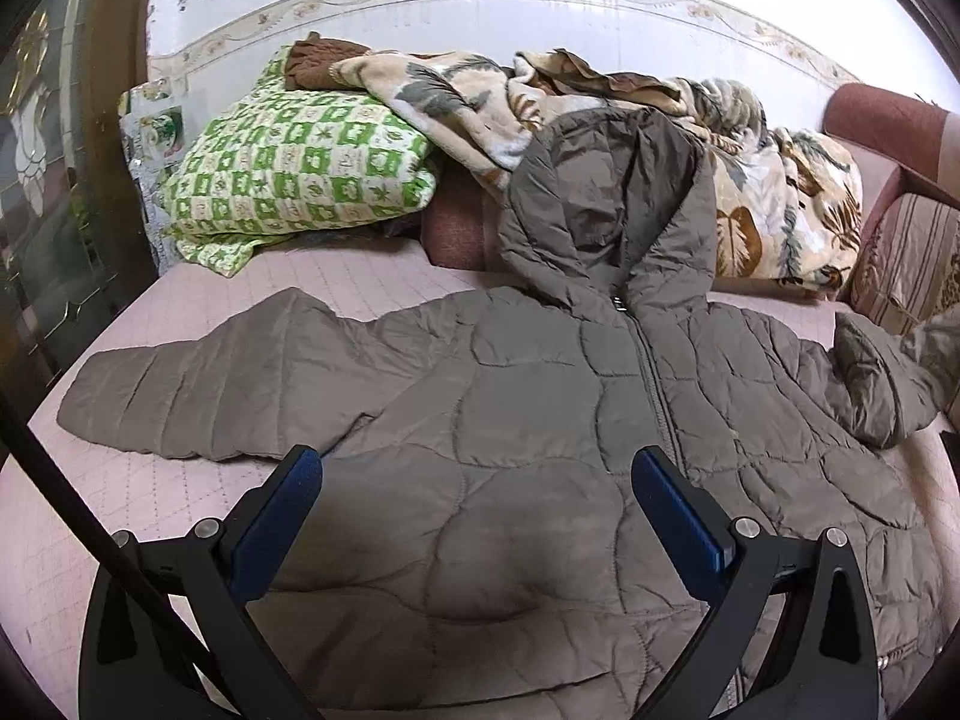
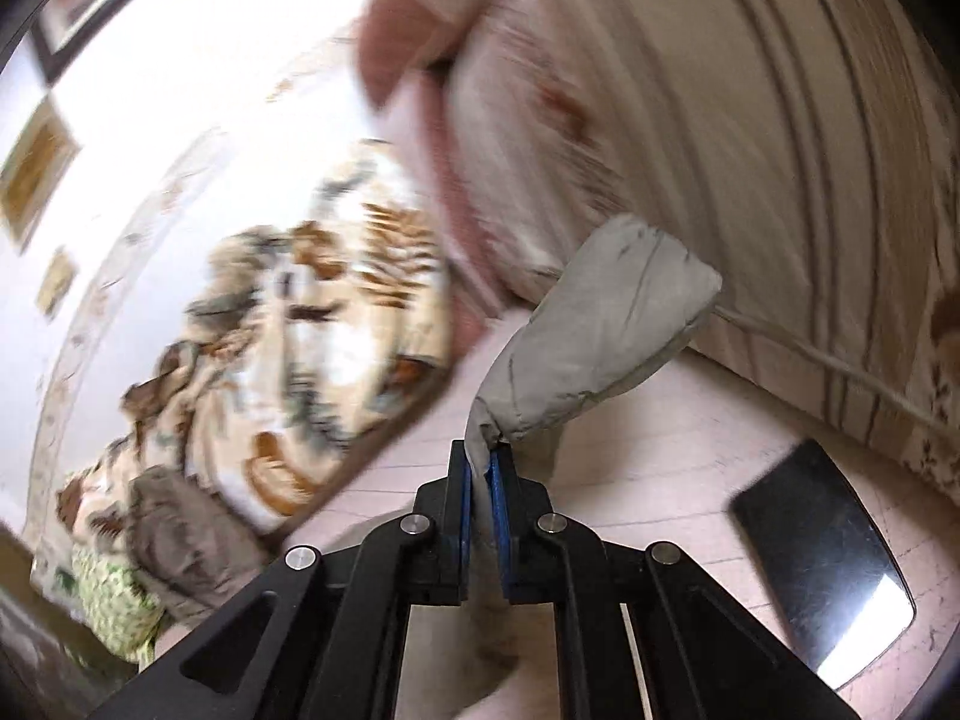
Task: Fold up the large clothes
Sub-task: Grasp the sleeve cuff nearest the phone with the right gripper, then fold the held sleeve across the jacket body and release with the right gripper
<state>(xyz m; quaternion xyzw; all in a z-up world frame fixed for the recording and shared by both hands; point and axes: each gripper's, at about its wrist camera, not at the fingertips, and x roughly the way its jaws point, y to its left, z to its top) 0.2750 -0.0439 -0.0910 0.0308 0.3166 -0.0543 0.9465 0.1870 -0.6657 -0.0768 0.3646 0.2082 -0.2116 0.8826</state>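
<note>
Left tool (image 1: 477, 483) wide apart, empty, poised over the lower front of the jacket (image 1: 540, 420). Right tool (image 2: 480, 462) clamped narrow on the cuff (image 2: 594, 324) of one sleeve, fabric pinched thin between blue pads (image 2: 498, 480), puffed end bulging beyond the tips, lifted clear of the bed (image 2: 660, 450).

Jacket spread front-up, zipped, across the bed's middle; body toward the near edge, hood (image 1: 606, 198) propped against the back edge, free sleeve (image 1: 198, 390) stretched flat toward the left edge. Dark phone-like slab (image 2: 822, 570) lying near the right edge, close to the raised cuff. Beyond, checked pillow (image 1: 300, 174) and leaf-print blanket (image 1: 750, 192) piled along the back edge.

Risks, as judged: thin pinch on slick quilted shell likely to slip under a quick pull, dropping the sleeve crooked. Body unpinned, so a fast sweep inward could drag the whole jacket off square rather than crease at the shoulder. Swinging cuff could knock the slab. Hood on the pile could snag the blanket when folded down. Right view blurred, so grip depth hard to tell.
</note>
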